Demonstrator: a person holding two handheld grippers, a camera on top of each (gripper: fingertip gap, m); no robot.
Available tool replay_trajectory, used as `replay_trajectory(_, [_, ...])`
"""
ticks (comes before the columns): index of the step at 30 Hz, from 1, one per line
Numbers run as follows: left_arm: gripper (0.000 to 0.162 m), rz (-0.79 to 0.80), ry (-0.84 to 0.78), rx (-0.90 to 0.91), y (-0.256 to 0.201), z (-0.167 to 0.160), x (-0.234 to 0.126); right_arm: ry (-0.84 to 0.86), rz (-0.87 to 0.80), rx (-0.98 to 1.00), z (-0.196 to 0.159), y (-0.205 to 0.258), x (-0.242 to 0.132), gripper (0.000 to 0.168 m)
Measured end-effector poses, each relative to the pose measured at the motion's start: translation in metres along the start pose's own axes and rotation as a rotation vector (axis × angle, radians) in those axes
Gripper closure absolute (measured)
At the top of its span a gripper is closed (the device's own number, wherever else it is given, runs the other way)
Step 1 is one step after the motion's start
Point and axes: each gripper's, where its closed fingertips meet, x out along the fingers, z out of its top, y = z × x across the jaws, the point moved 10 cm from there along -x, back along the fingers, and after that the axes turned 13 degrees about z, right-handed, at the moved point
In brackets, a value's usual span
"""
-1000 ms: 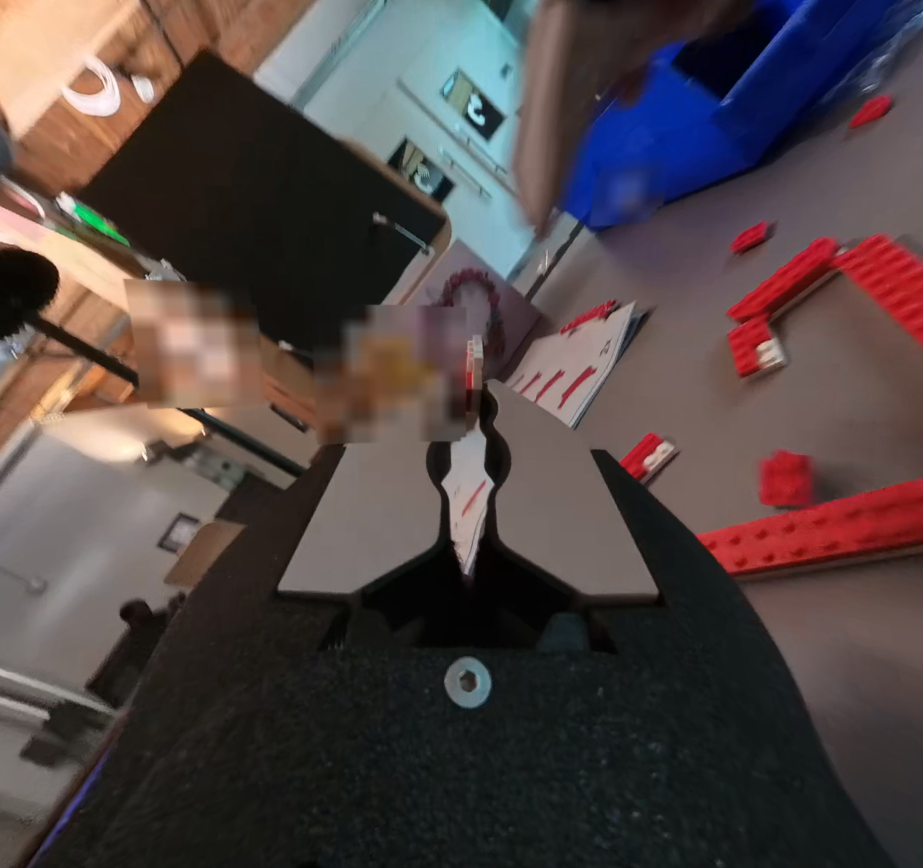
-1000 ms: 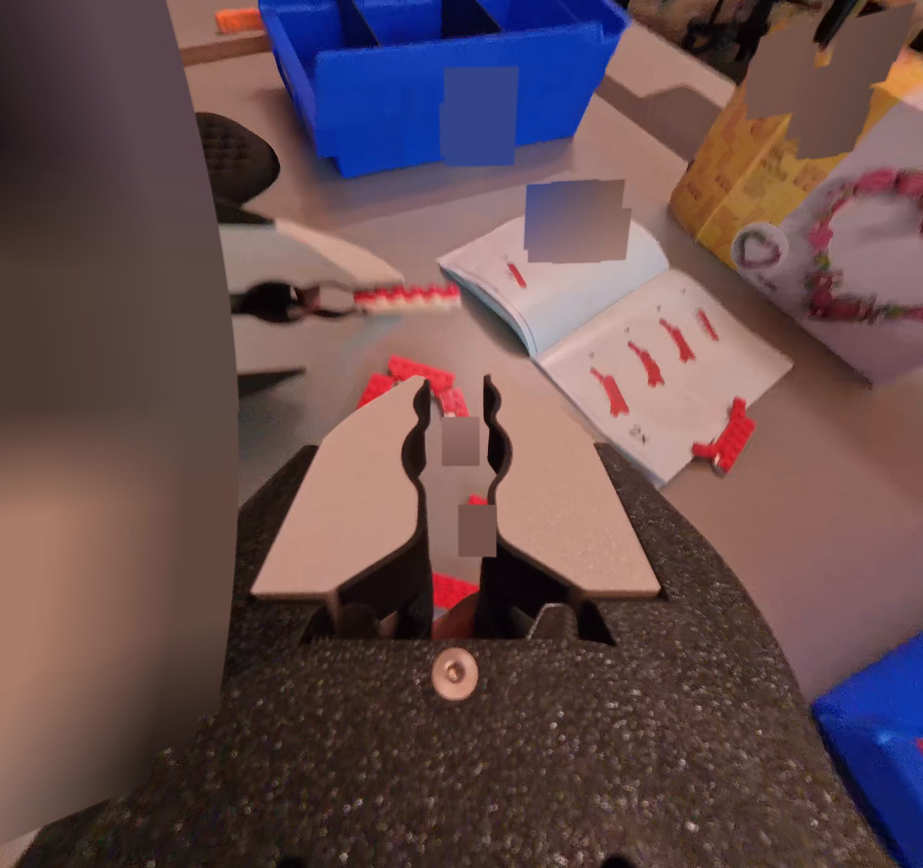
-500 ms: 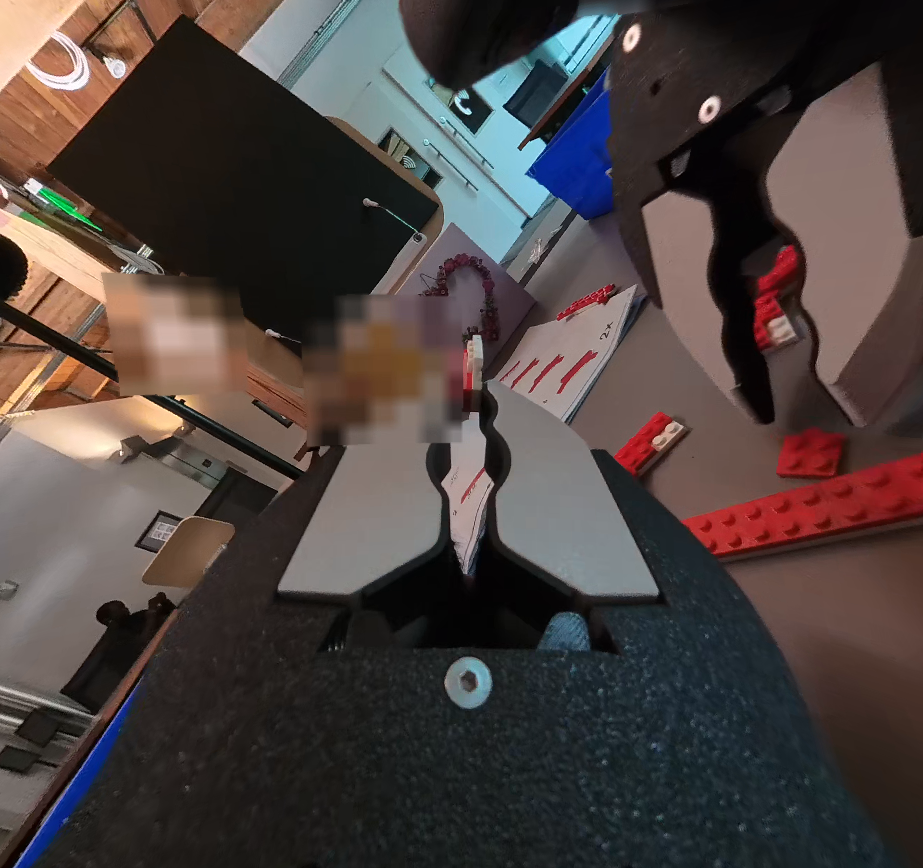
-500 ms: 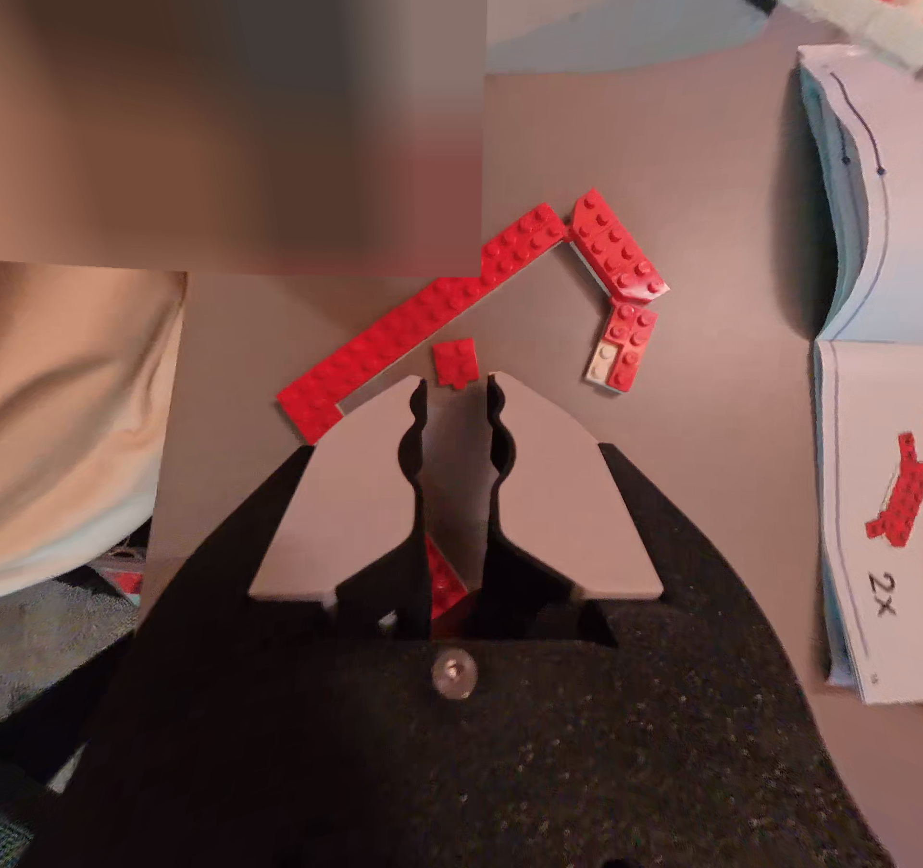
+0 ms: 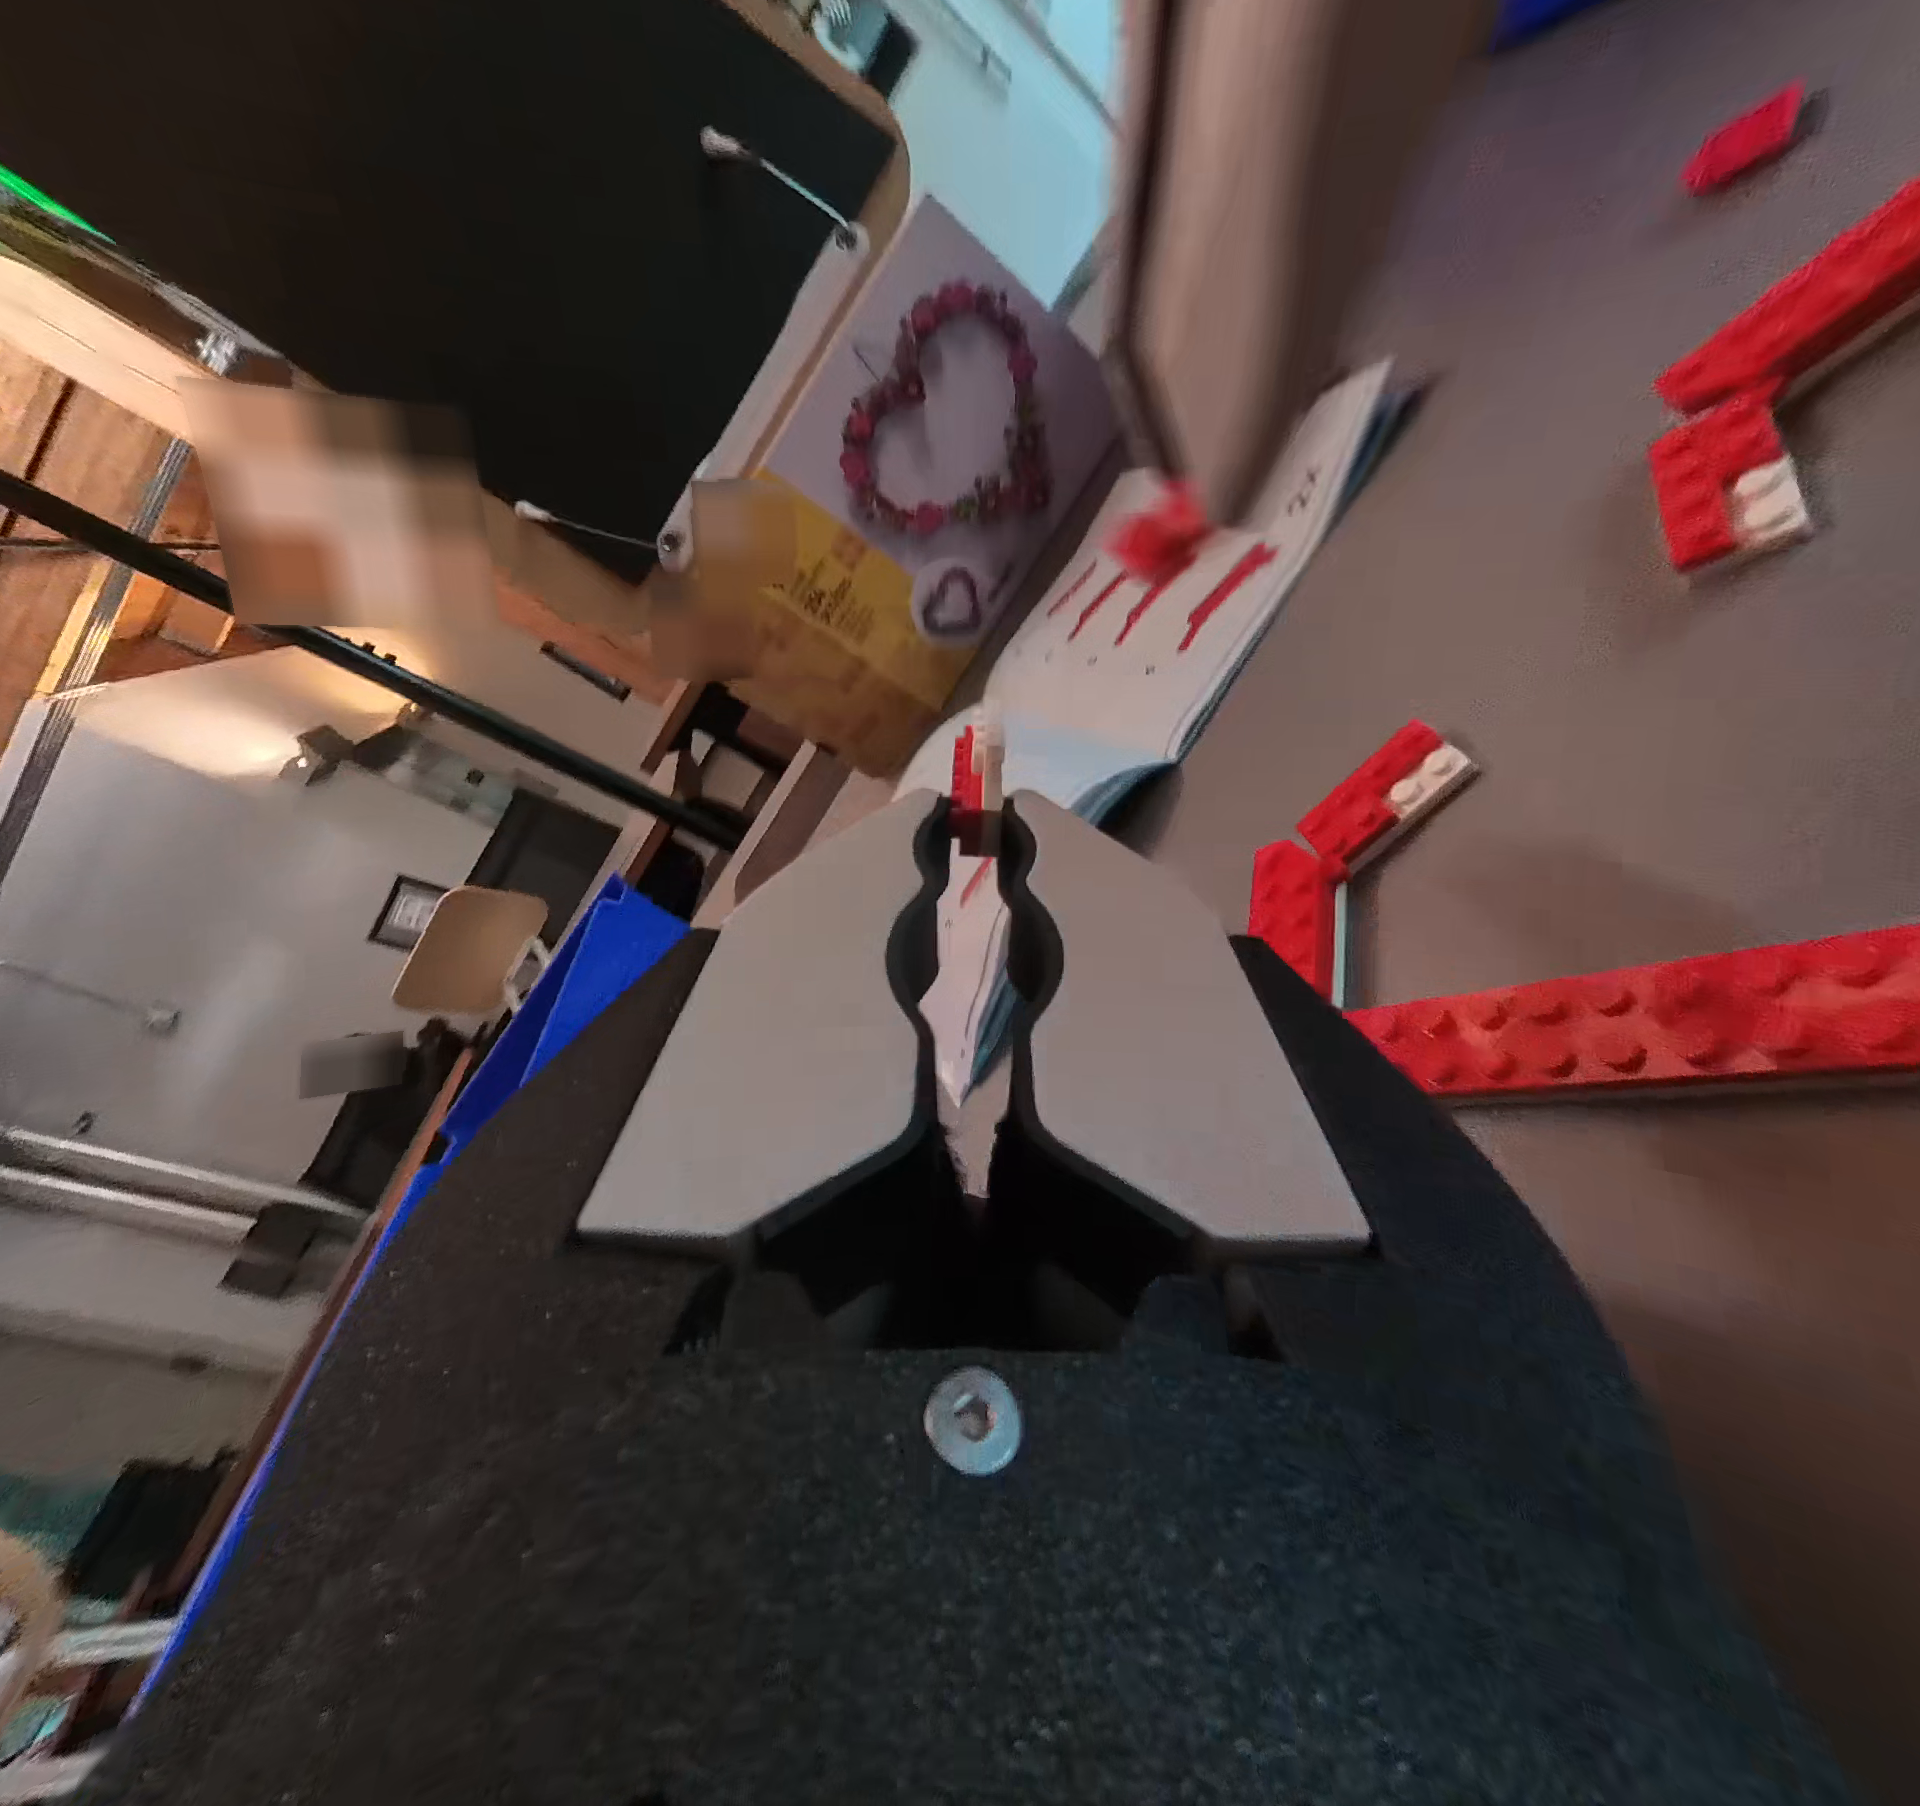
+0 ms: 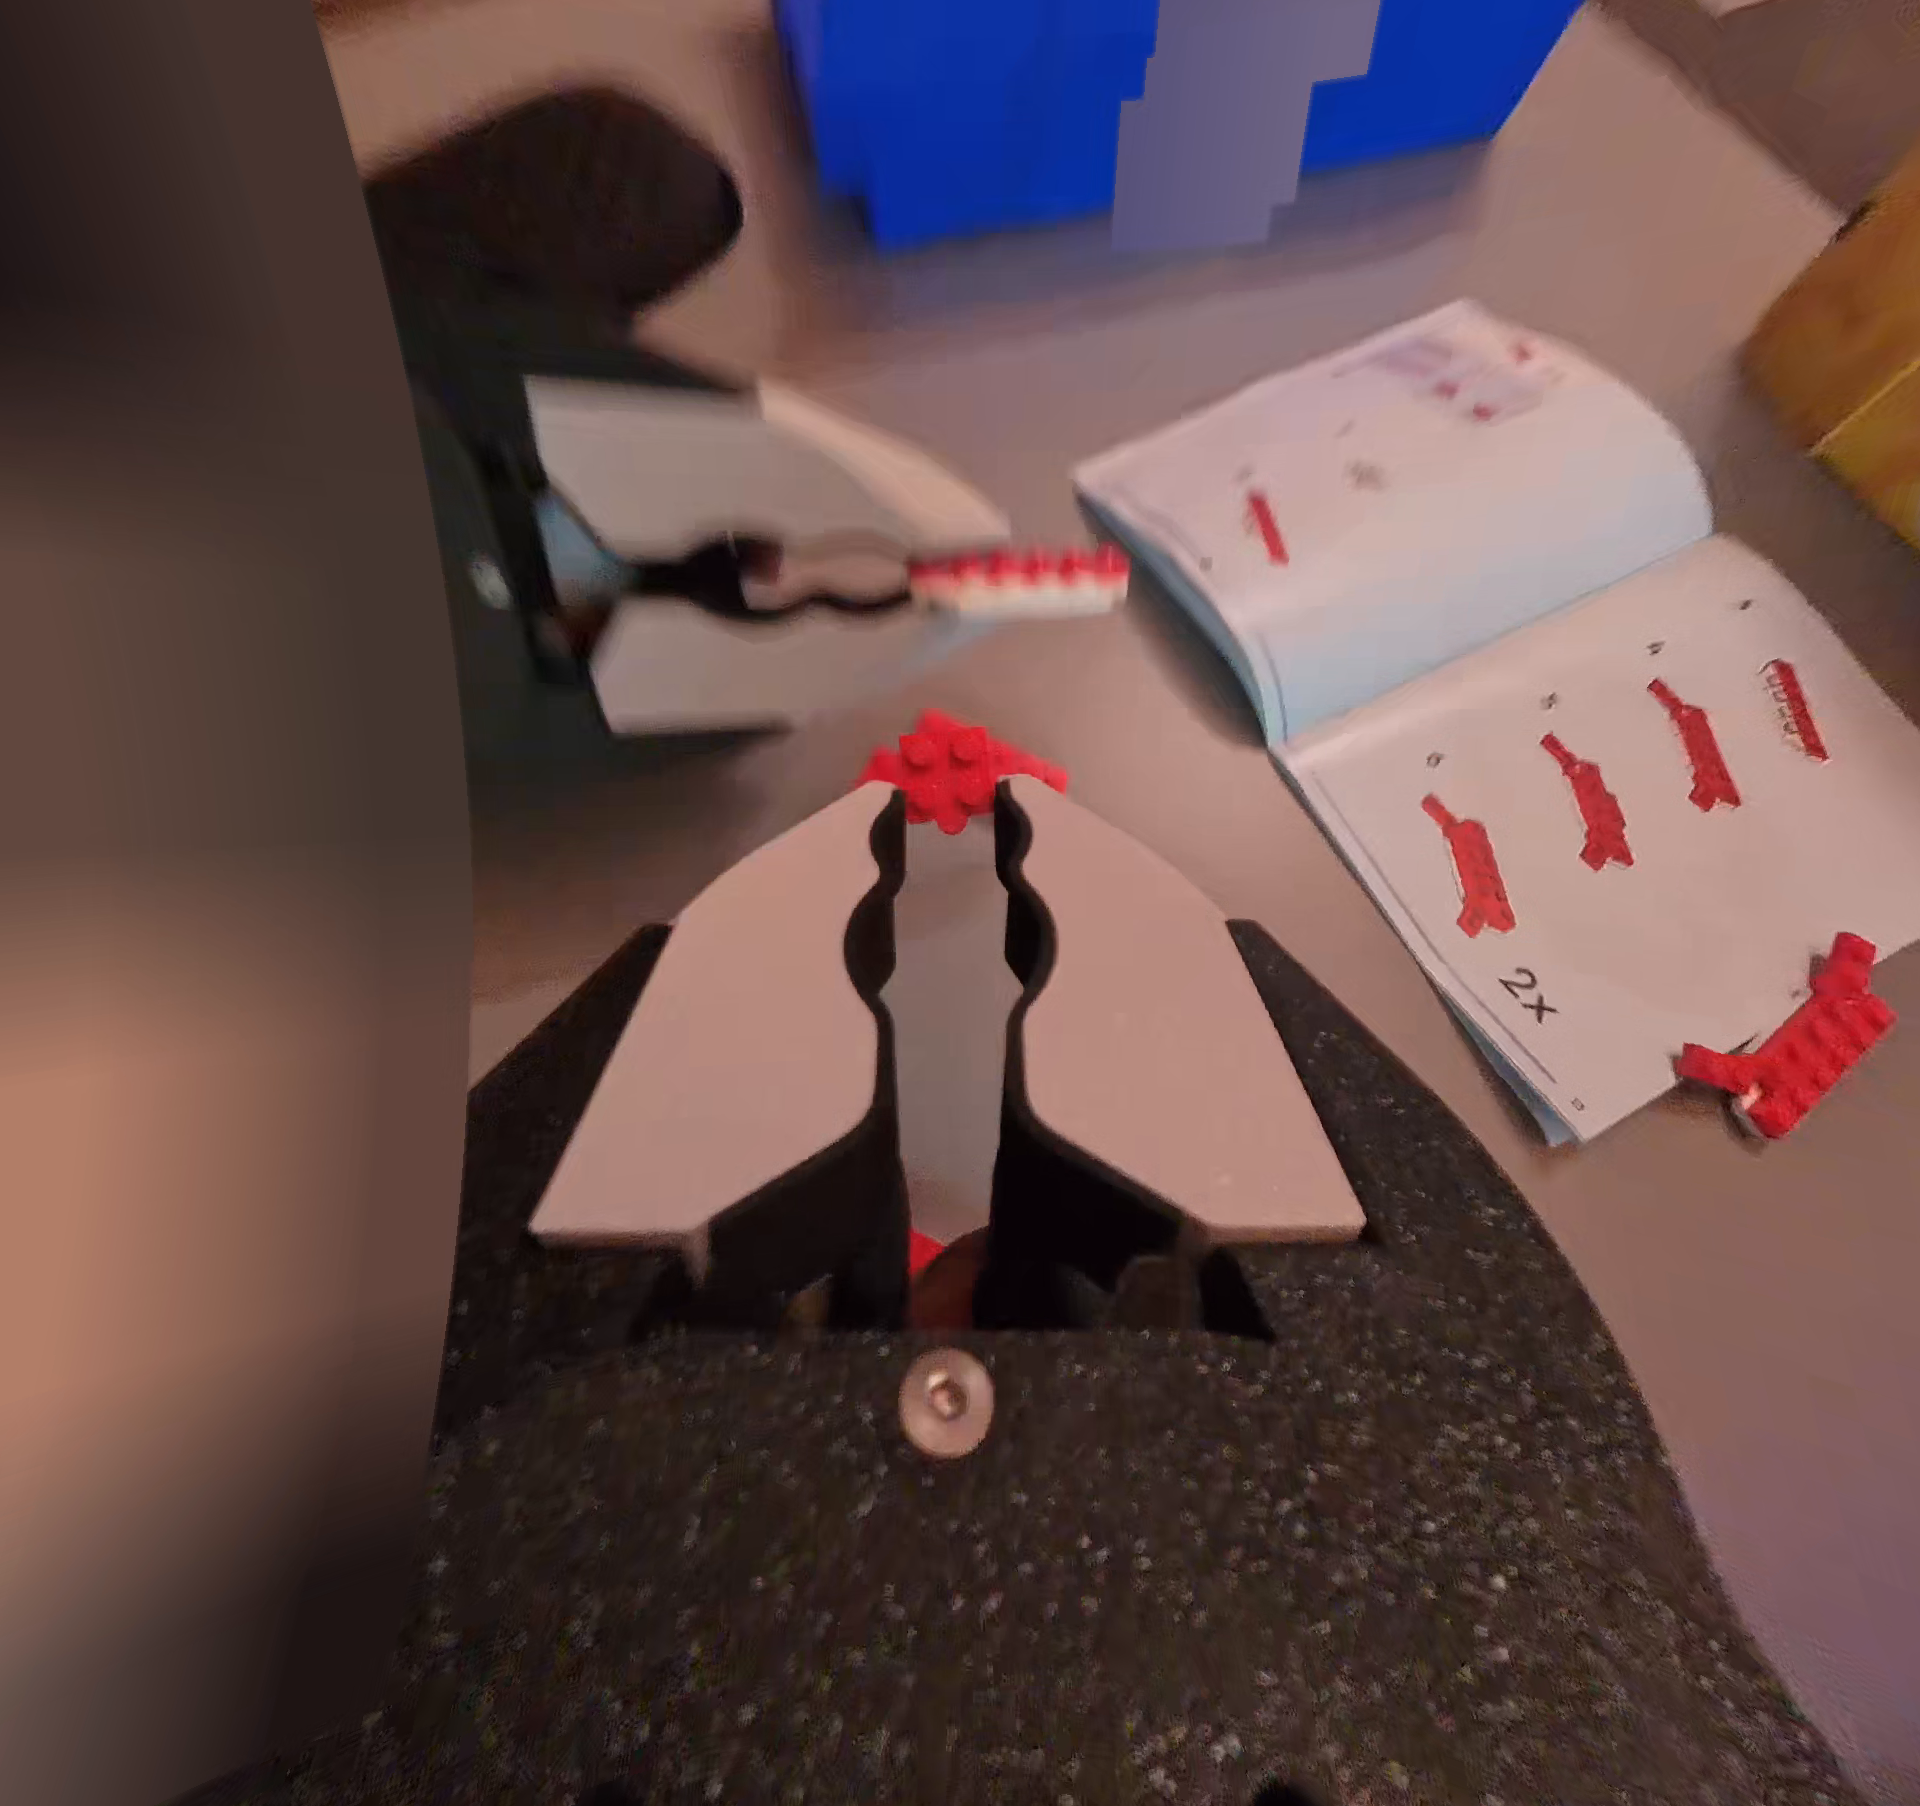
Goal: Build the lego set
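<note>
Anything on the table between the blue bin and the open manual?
Nothing: in the right wrist view the stretch of grey table between the blue bin and the manual is bare.

On the worktop (image 6: 1195, 821) an open booklet (image 6: 1558, 769) lies right of the right hand-held gripper (image 6: 945, 800), a brick assembly (image 6: 1797, 1050) on its near corner. A bin (image 6: 987, 73) stands behind, and what seems a box (image 6: 1860, 364) far right.

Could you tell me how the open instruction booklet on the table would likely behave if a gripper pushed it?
The instruction booklet is thin paper with bowed pages, so it would probably flex or crumple rather than slide stiffly. The small red piece at its corner would likely shift too.
</note>
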Motion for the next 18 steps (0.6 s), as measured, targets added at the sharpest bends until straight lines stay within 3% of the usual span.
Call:
replay_trajectory(2, [0.154,0.004,0.037,0.049,-0.005,0.004,0.001,-0.032,-0.044,0.061,0.015,0.009,0.0,0.152])
replay_trajectory(7, [0.154,0.004,0.013,-0.048,-0.005,0.012,-0.004,0.146,-0.202,-0.029,0.029,0.015,0.011,0.152])
replay_trajectory(18, [0.154,0.024,-0.016,-0.054,-0.006,0.011,-0.009,0.237,-0.208,-0.134,0.043,0.021,0.008,0.152])
